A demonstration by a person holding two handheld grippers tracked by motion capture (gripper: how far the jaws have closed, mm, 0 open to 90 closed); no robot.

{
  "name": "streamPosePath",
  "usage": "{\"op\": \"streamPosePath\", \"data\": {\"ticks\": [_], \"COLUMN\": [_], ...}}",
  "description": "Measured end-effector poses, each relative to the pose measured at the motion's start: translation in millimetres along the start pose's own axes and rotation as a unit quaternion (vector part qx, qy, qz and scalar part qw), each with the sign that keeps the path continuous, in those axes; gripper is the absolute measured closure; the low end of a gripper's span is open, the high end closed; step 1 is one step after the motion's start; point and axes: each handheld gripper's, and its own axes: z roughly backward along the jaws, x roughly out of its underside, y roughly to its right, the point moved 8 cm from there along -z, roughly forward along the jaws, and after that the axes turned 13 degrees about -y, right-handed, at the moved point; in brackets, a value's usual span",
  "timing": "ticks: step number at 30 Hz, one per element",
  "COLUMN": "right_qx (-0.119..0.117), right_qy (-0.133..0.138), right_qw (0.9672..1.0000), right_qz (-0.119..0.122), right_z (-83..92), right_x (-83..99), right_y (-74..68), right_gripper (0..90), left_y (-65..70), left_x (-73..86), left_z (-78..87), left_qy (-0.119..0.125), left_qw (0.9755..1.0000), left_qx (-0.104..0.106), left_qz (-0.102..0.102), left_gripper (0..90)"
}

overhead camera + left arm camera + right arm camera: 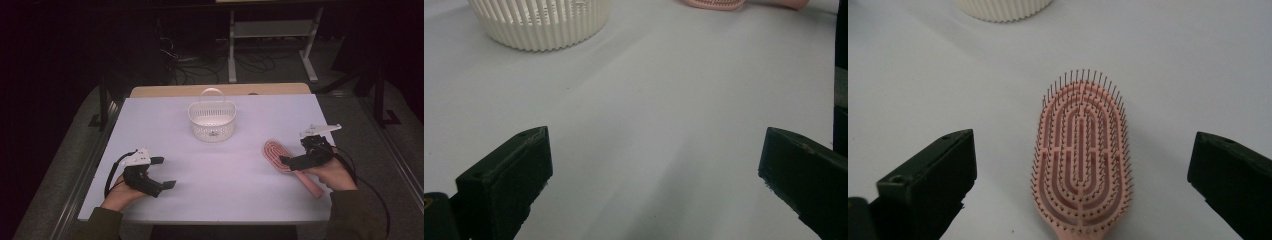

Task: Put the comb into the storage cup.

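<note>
Pink hairbrush [1082, 160] lying bristles-up on counter [225, 170], between wide-open, empty fingers of right gripper [300, 157]. Grasp best made low across head, squarely. Left gripper [159, 174] open, empty, idle.

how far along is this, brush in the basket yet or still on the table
Nothing looks done yet: the pink hairbrush lies flat on the table, bristles up, apart from the white basket. In hand: the right gripper is open with its jaws either side of the brush head, not closed on it. The left gripper is open over bare table. Left, probably: grip, lift and carry.
</note>
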Motion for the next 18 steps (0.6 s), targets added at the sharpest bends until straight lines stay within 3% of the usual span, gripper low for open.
{"op": "streamPosePath", "data": {"ticks": [18], "right_qx": [0.013], "right_qy": [-0.033], "right_qw": [0.9994], "right_qz": [0.0], "right_z": [-3.2], "right_x": [13.4], "right_y": [3.1], "right_gripper": [0.0], "left_y": [0.0], "left_x": [-0.1], "left_z": [0.0], "left_qy": [0.0], "left_qw": [1.0], "left_qx": [0.0], "left_qz": [0.0], "left_gripper": [0.9]}}
